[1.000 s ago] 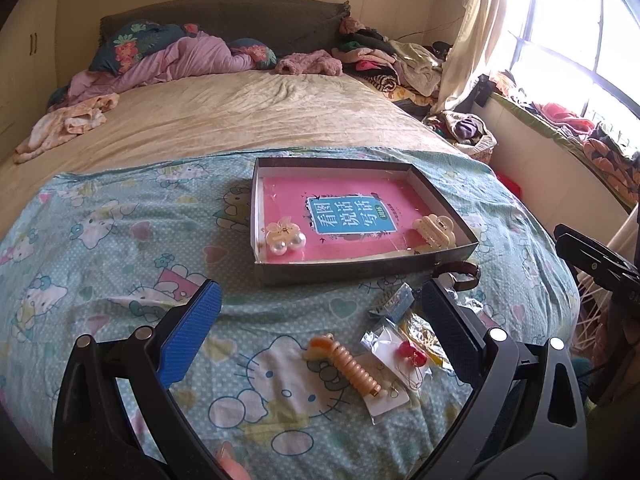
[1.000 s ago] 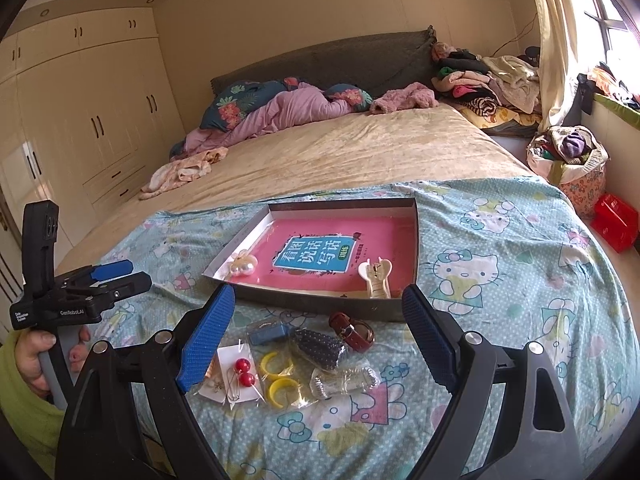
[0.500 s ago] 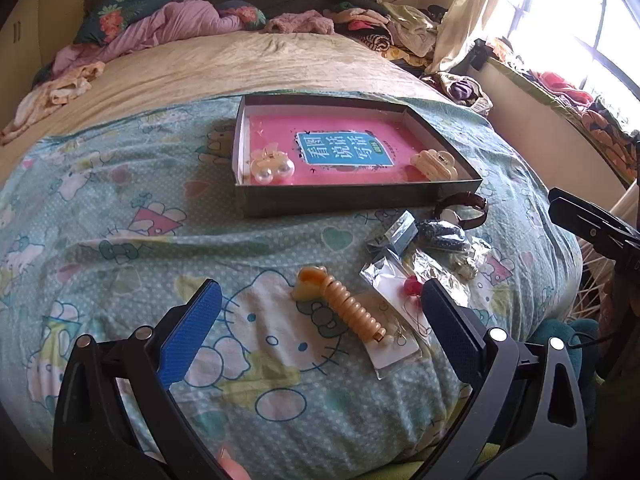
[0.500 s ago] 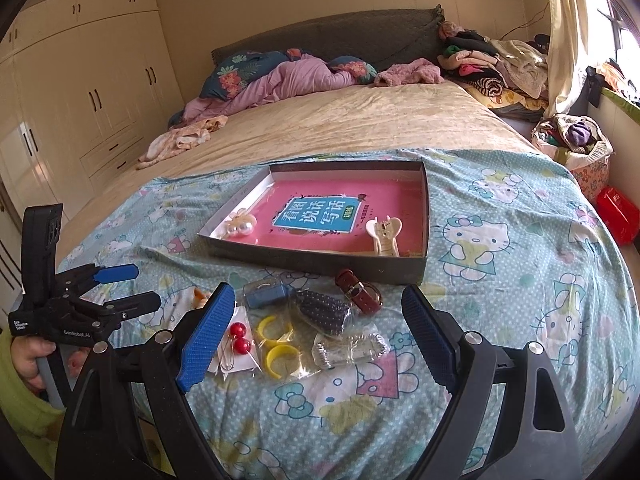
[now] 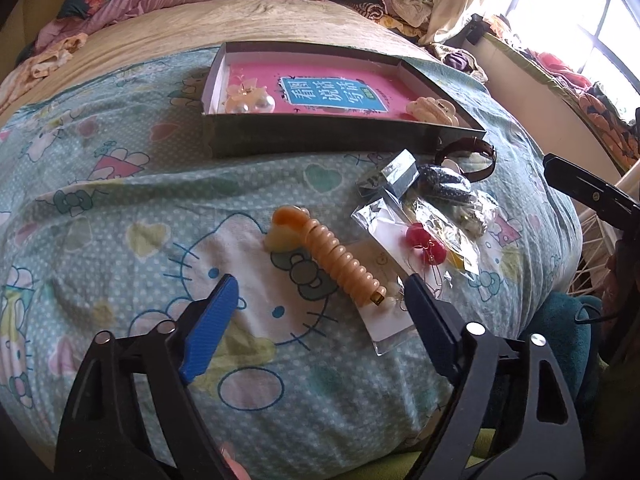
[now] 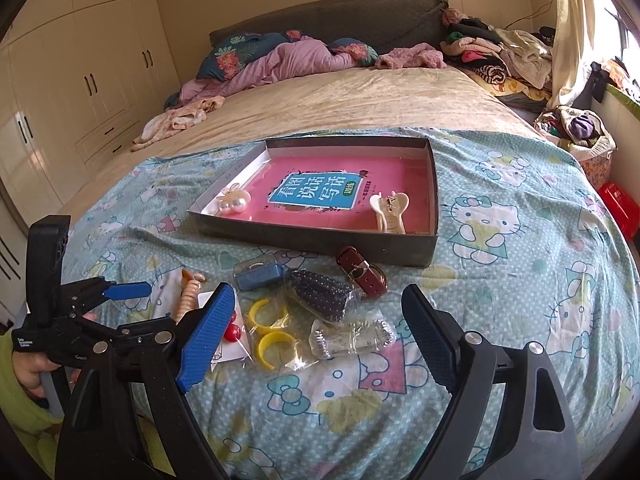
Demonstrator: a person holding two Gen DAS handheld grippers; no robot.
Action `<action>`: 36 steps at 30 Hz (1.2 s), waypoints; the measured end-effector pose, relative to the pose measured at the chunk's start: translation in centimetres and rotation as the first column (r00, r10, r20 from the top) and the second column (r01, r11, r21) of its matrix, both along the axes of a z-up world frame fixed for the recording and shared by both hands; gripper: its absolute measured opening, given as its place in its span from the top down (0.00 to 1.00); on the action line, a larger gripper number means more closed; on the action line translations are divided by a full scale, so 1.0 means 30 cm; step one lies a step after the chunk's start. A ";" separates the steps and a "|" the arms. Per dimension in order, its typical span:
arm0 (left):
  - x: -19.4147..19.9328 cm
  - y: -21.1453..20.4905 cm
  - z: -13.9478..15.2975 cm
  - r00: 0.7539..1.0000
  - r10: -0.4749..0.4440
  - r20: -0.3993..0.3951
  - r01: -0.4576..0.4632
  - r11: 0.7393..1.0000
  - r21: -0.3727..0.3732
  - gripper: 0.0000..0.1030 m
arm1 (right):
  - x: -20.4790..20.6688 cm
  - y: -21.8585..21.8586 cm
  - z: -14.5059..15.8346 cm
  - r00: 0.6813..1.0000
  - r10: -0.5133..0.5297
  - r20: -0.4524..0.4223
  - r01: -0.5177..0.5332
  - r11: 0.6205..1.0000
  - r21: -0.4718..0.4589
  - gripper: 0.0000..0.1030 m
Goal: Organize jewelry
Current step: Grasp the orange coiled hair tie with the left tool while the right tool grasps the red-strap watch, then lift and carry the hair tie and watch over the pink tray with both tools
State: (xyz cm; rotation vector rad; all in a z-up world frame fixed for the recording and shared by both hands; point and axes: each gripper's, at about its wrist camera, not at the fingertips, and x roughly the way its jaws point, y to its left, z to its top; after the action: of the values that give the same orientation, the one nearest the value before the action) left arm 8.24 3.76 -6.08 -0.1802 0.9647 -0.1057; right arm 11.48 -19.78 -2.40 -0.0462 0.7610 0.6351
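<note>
Hovering left gripper [image 5: 316,296] over coil clip [image 5: 328,252], jaws spread, empty. Clip lies on bed before box [image 5: 344,136]. Right gripper [image 6: 316,312] spread too, above bagged pieces. Best: straddle clip mid-length, pinch across coils, avoid snagging earring card [image 5: 400,256].

Home bedroom: bed [image 6: 340,92] with cartoon-cat sheet [image 6: 500,248], rumpled pillows at headboard [image 6: 332,16], built-in wardrobe [image 6: 80,64] left of bed, curtained window [image 5: 608,20] right.

Sunlit window [image 5: 600,36] right — cream wardrobe [image 6: 80,80] left of bed [image 6: 340,96].
</note>
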 end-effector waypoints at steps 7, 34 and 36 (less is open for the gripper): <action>0.036 -0.004 -0.042 1.000 0.003 -0.014 -0.004 0.999 -0.040 0.55 | 0.035 0.016 -0.042 1.000 -0.007 -0.020 0.006 1.000 -0.027 0.18; 0.087 0.055 -0.036 0.998 0.061 0.034 -0.060 0.998 -0.019 0.87 | 0.194 0.013 -0.138 0.999 -0.014 -0.039 0.013 1.000 -0.018 0.88; 0.081 0.056 -0.019 0.997 0.056 0.053 -0.055 0.998 -0.023 0.89 | 0.175 -0.013 -0.115 1.000 -0.022 -0.020 0.022 1.000 0.007 0.89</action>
State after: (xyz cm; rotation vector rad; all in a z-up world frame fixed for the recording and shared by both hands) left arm 10.67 5.44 -6.67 -0.2227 0.9042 -0.0699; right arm 16.74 -20.17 -5.86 -0.0248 0.7774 0.6186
